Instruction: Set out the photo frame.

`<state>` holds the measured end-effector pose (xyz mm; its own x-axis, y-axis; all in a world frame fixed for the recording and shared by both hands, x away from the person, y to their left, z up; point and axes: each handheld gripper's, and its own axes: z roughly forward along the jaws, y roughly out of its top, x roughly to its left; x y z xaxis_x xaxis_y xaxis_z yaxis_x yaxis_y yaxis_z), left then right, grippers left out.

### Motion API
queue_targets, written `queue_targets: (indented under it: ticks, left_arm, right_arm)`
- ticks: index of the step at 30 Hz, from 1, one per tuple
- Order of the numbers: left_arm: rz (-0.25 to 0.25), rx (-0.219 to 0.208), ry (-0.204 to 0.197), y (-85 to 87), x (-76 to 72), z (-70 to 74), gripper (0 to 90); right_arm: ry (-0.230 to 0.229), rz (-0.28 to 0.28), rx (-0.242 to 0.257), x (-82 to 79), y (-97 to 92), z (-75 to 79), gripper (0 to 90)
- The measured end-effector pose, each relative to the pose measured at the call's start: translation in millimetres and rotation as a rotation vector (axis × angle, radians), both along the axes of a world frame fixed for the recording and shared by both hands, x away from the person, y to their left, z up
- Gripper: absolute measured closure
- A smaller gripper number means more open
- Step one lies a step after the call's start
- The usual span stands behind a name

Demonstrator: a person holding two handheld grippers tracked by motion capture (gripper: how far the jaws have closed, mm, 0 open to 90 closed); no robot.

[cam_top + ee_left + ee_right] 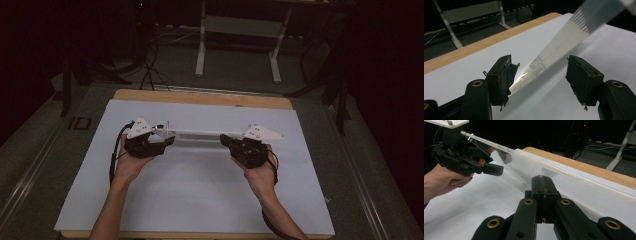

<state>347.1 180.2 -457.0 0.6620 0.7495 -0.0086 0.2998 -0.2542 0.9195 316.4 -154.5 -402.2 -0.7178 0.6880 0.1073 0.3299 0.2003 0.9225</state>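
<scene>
White board (200,190); clear strip (197,134) midway

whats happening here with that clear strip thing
A person holds a gripper in each hand over a white sheet on a wooden table, with a long clear plastic ruler-like strip with fine printed markings spanning between them. The right gripper has its jaws clamped shut on one end of the strip. The left gripper has its jaws spread wide; the strip's other end passes between them, lying against one jaw while the other stands clear.
</scene>
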Motion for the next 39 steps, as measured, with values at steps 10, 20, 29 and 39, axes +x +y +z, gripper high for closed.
queue_targets:
  ticks: [10,20,29,39]
  left_arm:
    - [0.022,-0.050,-0.003,2.8,3.7,-0.7,40.3]
    - [0.046,-0.017,-0.009,-0.3,6.6,2.9,41.7]
    - [0.051,-0.019,0.007,-0.5,10.8,5.9,41.7]
    - [0.065,-0.025,0.019,-1.3,14.2,8.2,41.6]
  right_arm:
    - [-0.004,-0.005,-0.004,7.3,1.3,3.8,90.0]
    - [-0.015,-0.009,-0.025,13.2,2.0,8.1,90.0]
    - [-0.020,-0.007,-0.028,16.4,-4.8,7.2,79.5]
    - [-0.006,-0.008,-0.069,18.2,-19.1,-4.1,63.3]
